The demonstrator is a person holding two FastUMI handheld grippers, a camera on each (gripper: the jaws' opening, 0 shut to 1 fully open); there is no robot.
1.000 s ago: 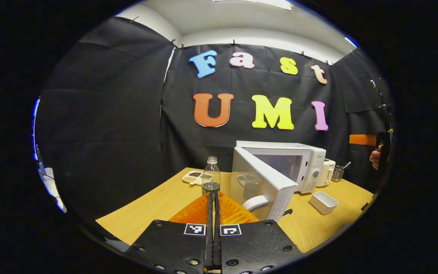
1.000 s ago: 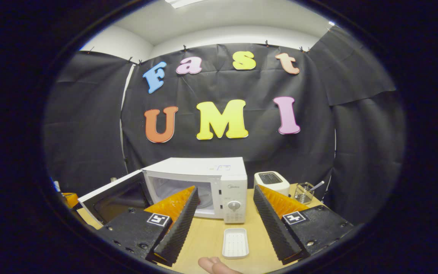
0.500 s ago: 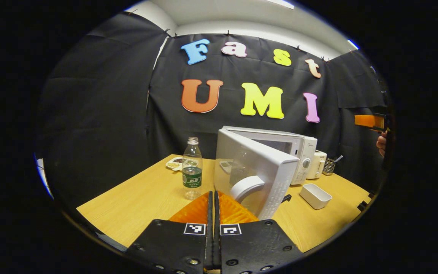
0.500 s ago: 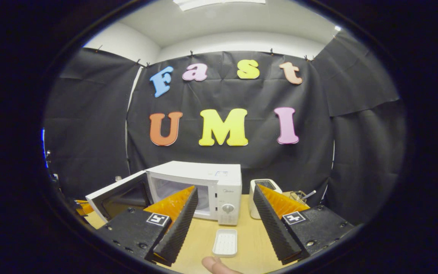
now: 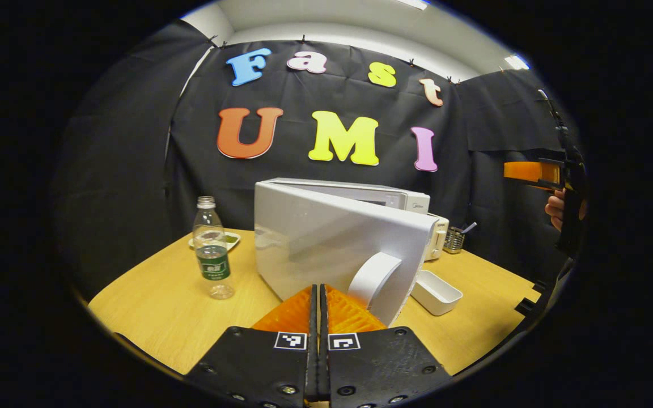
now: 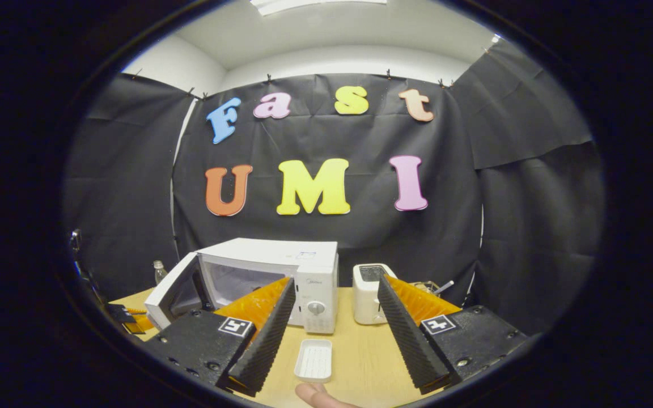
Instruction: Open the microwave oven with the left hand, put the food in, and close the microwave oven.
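The white microwave (image 5: 360, 195) stands on the wooden table (image 5: 162, 317) with its door (image 5: 326, 243) partly open, outer face towards me. My left gripper (image 5: 318, 290) is shut with nothing in it, its tips close to the door face just left of the curved handle (image 5: 374, 277). In the right gripper view the microwave (image 6: 270, 255) shows from the front, door (image 6: 176, 289) ajar at the left; I cannot make out what is inside. My right gripper (image 6: 336, 280) is open and empty, held back from the table. The right gripper (image 5: 530, 170) also shows at the far right.
An empty white tray (image 6: 314, 360) lies in front of the microwave. A toaster (image 6: 367, 292) and a wire utensil holder (image 5: 454, 239) stand to its right. A water bottle (image 5: 211, 255) and a small dish (image 5: 230, 239) stand left of the door. A fingertip (image 6: 318, 394) shows below.
The microwave door has swung from wide open towards shut. My left gripper, still shut, has followed it in beside the handle. The right gripper stays open and has drifted slightly.
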